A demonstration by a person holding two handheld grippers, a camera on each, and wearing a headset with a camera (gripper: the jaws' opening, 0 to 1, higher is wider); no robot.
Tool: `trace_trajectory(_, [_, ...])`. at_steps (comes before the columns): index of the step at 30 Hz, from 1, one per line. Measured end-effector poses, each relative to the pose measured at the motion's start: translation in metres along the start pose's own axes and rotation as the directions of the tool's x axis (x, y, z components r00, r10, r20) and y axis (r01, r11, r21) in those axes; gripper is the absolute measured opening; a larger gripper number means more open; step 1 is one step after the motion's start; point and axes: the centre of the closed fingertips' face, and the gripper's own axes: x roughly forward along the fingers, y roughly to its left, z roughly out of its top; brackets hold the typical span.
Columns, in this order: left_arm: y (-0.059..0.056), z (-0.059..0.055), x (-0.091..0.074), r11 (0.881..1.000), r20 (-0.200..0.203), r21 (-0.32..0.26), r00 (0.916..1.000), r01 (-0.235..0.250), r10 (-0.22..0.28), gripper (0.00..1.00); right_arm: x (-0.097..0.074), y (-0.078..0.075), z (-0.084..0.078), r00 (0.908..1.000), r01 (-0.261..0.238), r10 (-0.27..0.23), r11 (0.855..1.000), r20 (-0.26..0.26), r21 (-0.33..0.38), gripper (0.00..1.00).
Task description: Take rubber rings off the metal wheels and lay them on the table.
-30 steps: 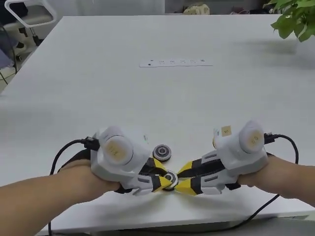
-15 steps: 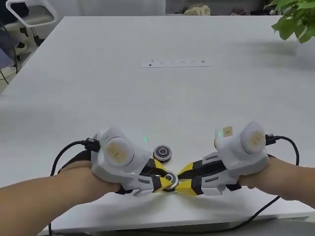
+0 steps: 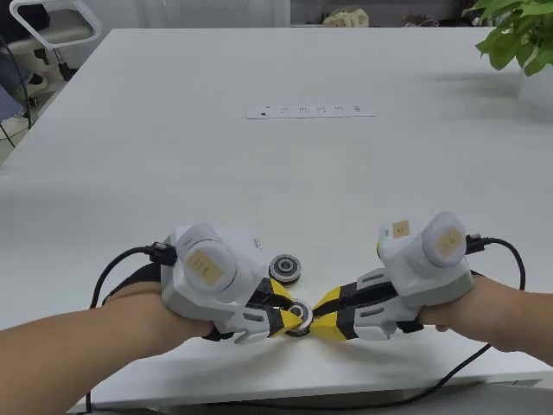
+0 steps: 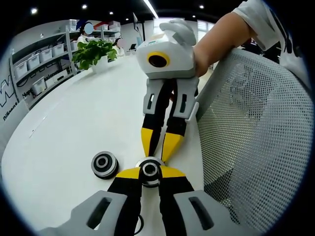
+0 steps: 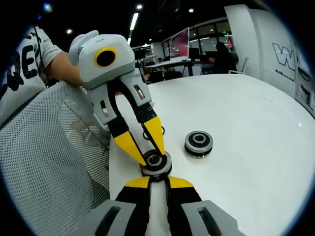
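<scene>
A small metal wheel with a black rubber ring is held low over the white table, close to its near edge, between the two grippers, which meet tip to tip from opposite sides. The left gripper is seen closed on it: in the left gripper view the wheel sits clamped between the two yellow tips of the left gripper. The right gripper is set against the wheel's other side with its jaws nearly together; whether the rim is actually pinched by them cannot be told, since in the right gripper view the wheel lies just ahead of the right gripper. A second wheel of the same kind lies flat on the table just beyond the grippers, apart from both. Little room is left towards the near edge, where a grey mesh chair back stands close by. Beyond the wheels the tabletop is wide and bare as far as a flat white power strip. A green leafy plant is seen at the far right corner.
</scene>
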Motion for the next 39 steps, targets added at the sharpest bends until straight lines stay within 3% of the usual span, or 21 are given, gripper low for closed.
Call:
trace_trajectory(15, [0.0004,-0.0004,-0.0001,1.0,-0.004,0.003,0.9999,-0.011,0.011,0.08,0.0,0.0017,-0.0012,0.9991,0.022,-0.024,0.999,-0.036,-0.044,0.05])
trace_trajectory(17, [0.0004,-0.0004,-0.0002,1.0,-0.004,0.003,0.9999,-0.011,0.011,0.08,-0.0011,0.0005,-0.0024,0.9987,0.026,-0.027,0.999,-0.043,-0.043,0.0])
trace_trajectory(39, [0.0006,0.0,0.0,1.0,0.002,0.009,0.9999,-0.013,0.013,0.08,-0.0029,-0.002,-0.0015,0.9998,0.011,-0.01,0.998,-0.015,0.069,0.0])
